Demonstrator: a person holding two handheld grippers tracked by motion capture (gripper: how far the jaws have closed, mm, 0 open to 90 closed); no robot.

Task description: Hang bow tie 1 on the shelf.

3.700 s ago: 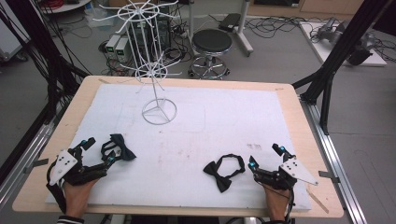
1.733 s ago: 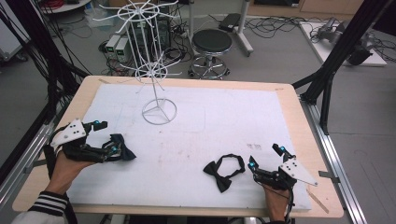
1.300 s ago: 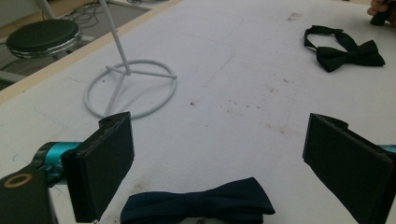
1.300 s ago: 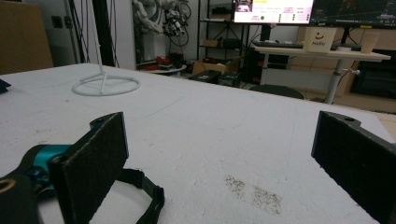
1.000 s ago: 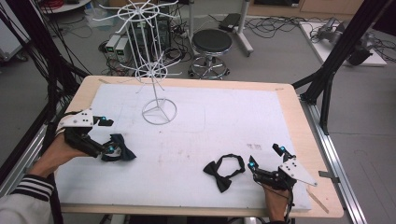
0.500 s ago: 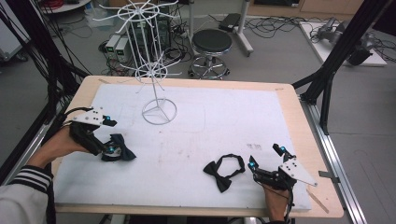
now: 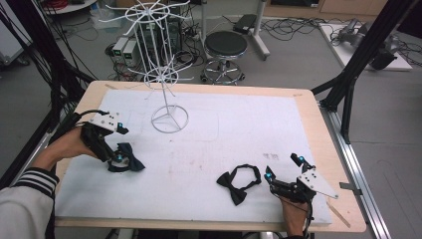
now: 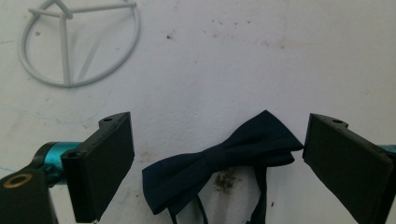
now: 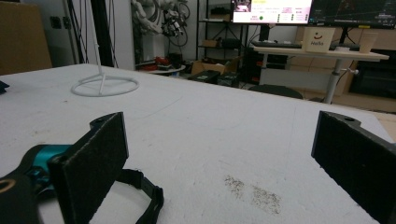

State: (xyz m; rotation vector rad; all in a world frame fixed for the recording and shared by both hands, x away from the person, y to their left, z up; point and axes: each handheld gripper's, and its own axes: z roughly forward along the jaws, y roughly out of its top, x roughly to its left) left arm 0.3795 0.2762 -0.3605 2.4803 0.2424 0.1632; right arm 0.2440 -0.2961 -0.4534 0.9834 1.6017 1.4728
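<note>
Right gripper (image 7: pixel 282 172): jaws wide, holding nothing, resting low on the desk (image 7: pixel 308 119) at its near right edge. Black bow tie (image 7: pixel 238 182): flat on the white cover just left of that gripper. Left gripper (image 7: pixel 118 144): jaws wide, angled down over a navy bow tie (image 8: pixel 219 161) lying between them. White wire stand (image 7: pixel 166 79): upright, farther back.

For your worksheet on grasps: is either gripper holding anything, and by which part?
Nothing is held. The left gripper is open, its jaws either side of a bow tie; the right gripper is open too.
</note>
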